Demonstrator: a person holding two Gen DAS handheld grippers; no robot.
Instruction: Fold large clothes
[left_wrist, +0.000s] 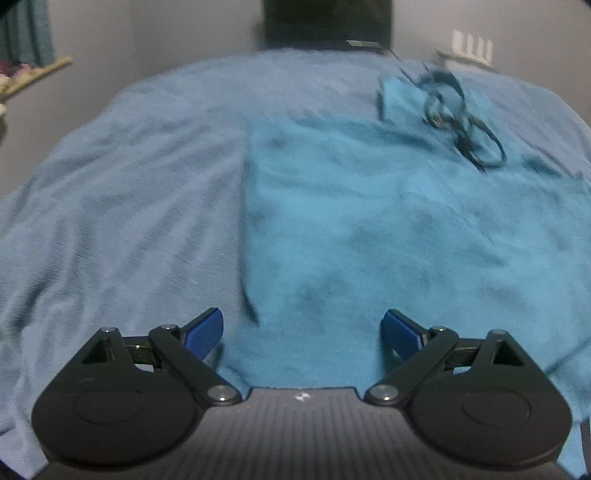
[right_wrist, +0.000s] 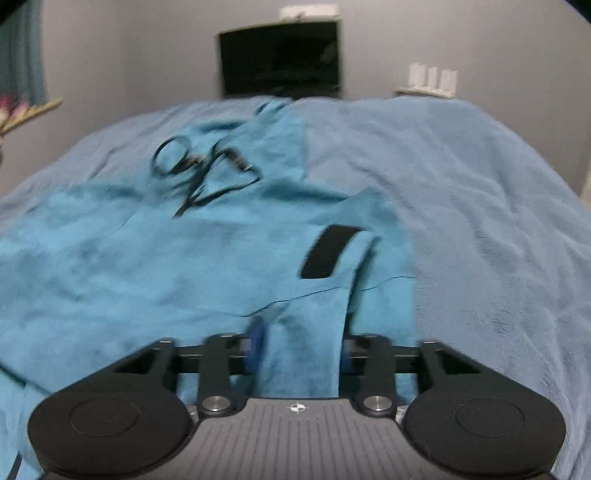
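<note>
A large bright-blue fleece garment (left_wrist: 369, 221) lies spread on a paler blue blanket (left_wrist: 129, 184). A black drawstring (left_wrist: 458, 114) lies tangled at its far end. My left gripper (left_wrist: 302, 321) hangs open over the garment's near left edge, with nothing between its blue pads (left_wrist: 205, 332). In the right wrist view the garment (right_wrist: 147, 258) shows a black patch (right_wrist: 327, 251) and the drawstring (right_wrist: 199, 170). A raised fold of the fabric stands between the jaws of my right gripper (right_wrist: 302, 332). The jaws are parted and the view is blurred.
The blanket (right_wrist: 480, 221) covers the whole bed. A dark screen (right_wrist: 280, 59) stands against the grey wall behind it. A small shelf (right_wrist: 428, 88) with white items is at the right. A curtain (right_wrist: 18, 55) hangs at the far left.
</note>
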